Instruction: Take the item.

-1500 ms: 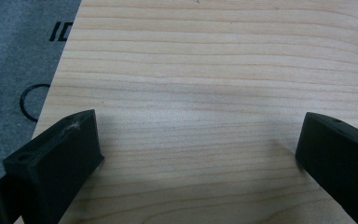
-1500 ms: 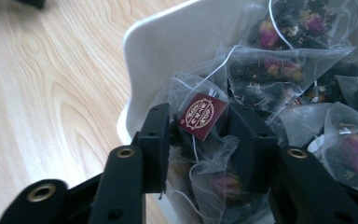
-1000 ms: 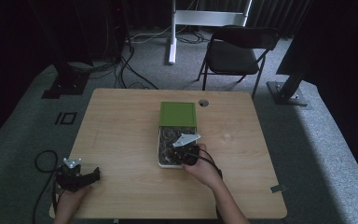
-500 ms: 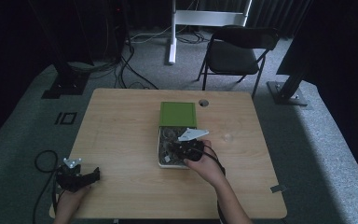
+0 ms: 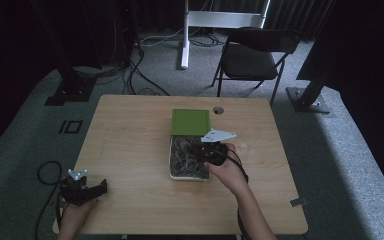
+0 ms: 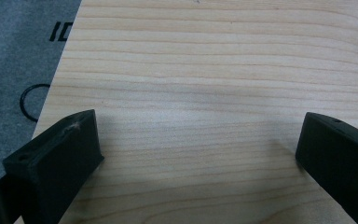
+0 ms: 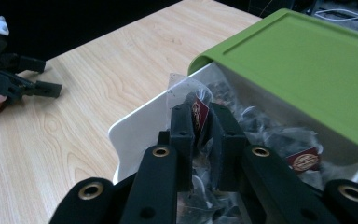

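Observation:
A white box point(image 5: 172, 170) point(image 7: 140, 122) with a green lid point(image 5: 190, 121) point(image 7: 307, 56) slid toward its far end sits mid-table, full of clear packets with dark red labels. My right gripper point(image 5: 203, 150) point(image 7: 201, 122) hangs over the box, shut on one clear packet point(image 7: 191, 95) whose red label shows between the jaws. My left gripper point(image 5: 96, 189) point(image 6: 198, 149) rests at the table's front left corner, open, with bare wood between its jaws. The right gripper view also shows the left gripper far off at the upper left.
The wooden table point(image 5: 130, 150) has a cable hole point(image 5: 218, 109) behind the box. A black folding chair point(image 5: 252, 57) and stand legs sit beyond the far edge. A black cable point(image 5: 45, 172) loops on the carpet left of the table.
The right gripper has moved slightly toward the lid end of the box and risen a little with the packet. The left gripper has stayed put.

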`<state>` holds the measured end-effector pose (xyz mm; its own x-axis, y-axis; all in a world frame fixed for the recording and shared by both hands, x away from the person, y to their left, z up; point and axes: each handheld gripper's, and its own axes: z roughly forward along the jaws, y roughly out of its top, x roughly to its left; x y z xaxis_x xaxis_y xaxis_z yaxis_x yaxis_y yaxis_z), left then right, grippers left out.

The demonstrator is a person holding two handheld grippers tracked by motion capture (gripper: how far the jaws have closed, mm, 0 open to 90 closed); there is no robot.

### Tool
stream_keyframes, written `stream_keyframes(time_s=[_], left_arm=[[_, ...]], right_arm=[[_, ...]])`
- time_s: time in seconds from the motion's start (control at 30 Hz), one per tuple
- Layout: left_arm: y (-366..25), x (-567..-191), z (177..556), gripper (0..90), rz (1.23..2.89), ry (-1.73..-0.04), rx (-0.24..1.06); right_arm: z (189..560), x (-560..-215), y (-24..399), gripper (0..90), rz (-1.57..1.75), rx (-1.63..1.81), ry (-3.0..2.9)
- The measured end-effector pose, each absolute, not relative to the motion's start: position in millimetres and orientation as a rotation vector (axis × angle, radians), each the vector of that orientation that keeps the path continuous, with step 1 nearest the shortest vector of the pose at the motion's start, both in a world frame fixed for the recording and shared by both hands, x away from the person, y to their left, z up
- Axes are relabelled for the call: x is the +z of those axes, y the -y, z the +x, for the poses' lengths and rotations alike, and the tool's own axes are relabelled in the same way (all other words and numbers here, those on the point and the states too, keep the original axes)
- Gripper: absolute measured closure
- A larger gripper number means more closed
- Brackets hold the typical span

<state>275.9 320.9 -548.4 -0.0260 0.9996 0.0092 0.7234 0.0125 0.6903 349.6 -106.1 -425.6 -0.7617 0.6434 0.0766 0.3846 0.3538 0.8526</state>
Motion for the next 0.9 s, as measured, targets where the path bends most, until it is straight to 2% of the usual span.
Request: stream_keyframes(time_s=[0.9], left_arm=[[-321, -548, 276, 0.3, 1.760, -1.801, 0.731]], right_arm=[[366, -405, 160, 81.5, 1.057, 1.378, -2.166]])
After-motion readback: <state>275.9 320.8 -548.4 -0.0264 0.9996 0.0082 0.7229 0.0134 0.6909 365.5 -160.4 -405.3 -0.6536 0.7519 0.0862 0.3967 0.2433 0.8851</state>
